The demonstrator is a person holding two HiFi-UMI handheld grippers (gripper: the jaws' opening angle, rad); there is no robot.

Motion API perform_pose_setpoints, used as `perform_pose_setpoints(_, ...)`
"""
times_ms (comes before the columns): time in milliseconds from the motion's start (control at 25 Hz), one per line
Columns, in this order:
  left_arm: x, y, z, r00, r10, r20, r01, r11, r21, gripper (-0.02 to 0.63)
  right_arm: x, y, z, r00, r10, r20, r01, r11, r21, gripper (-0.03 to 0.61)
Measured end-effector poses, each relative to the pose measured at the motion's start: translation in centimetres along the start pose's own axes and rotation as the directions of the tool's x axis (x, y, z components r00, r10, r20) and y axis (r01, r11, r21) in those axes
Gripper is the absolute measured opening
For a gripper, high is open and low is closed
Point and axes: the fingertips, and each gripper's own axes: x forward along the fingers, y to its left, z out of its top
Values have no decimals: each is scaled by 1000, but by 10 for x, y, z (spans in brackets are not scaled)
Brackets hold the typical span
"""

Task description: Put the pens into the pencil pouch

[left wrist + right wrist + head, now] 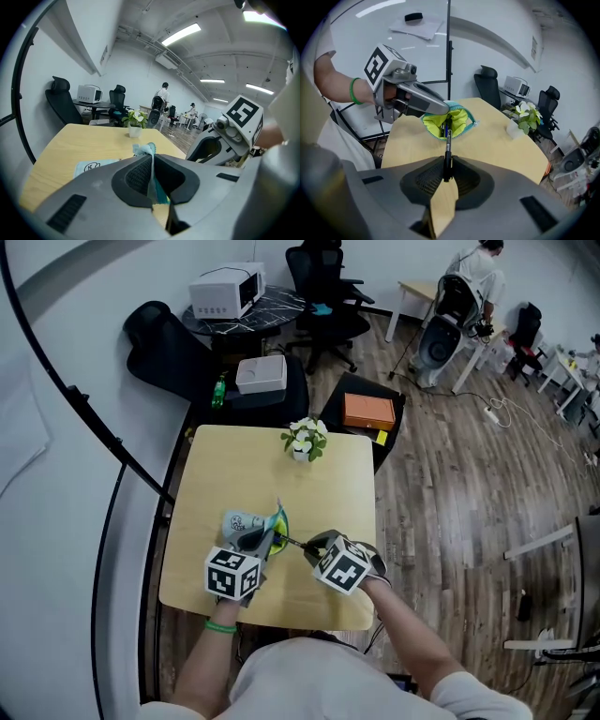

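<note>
1. No word, brand or number can be read in any view.
2. The pencil pouch (101, 164) bears a small dark printed mark on its pale side, at nine o'clock from the jaws in the left gripper view; it is too small to read.
3. The marker cube (232, 575) on the left gripper (264, 542), like the one on the right gripper (309, 547), shows black-and-white square patterns, not letters.

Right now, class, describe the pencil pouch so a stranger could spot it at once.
On the square pale wooden table, look at the near edge, away from the white-flowered potted plant. The teal fabric pencil pouch sits there, its lime-yellow lining gaping.
</note>
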Motion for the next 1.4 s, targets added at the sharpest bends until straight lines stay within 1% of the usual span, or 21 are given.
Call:
perform_pose_setpoints(120,1,-7,-5,1000,-24,-17,24,1000,7,21,11,5,9,999,30,-29,-31,999,-18,61)
perform_pose_setpoints(200,1,-13,-8,999,-43,-24,44,999,10,21,17,8,18,999,45,-29,-46,999,-26,61)
perform_pose_setpoints(400,0,-24,-13,995,-98,-29,98,995,7,21,31,9,41,998,58,9,-58,998,-15,61)
perform_pose_setpoints(480,-3,-30,-12,992,-125,-20,125,992,-12,21,33,9,48,998,58,27,-57,998,-19,61)
perform_pose_setpoints(640,-10,-31,-7,988,-155,14,156,985,-74,21,38,10,50,997,63,36,-62,998,-20,63)
perform_pose_setpoints(920,-8,-29,-5,986,-164,10,165,984,-73,21,41,7,49,997,38,61,-38,999,9,66)
perform_pose_setpoints(960,-6,-29,-5,986,-164,11,164,984,-73,21,40,6,50,996,38,78,-40,999,18,75)
perform_pose_setpoints(1040,-3,-27,-4,987,-160,10,161,984,-72,21,37,4,51,992,47,115,-52,998,41,152)
perform_pose_setpoints(1080,-1,-27,-4,987,-158,8,158,985,-70,21,33,3,50,991,45,127,-52,997,52,170)
perform_pose_setpoints(1280,12,-31,-11,987,-158,-18,156,985,-69,21,2,-15,42,980,-12,198,-14,991,129,176)
perform_pose_setpoints(1400,21,-36,-19,986,-162,-43,159,985,-65,21,-14,-30,24,978,-72,197,31,979,202,170)
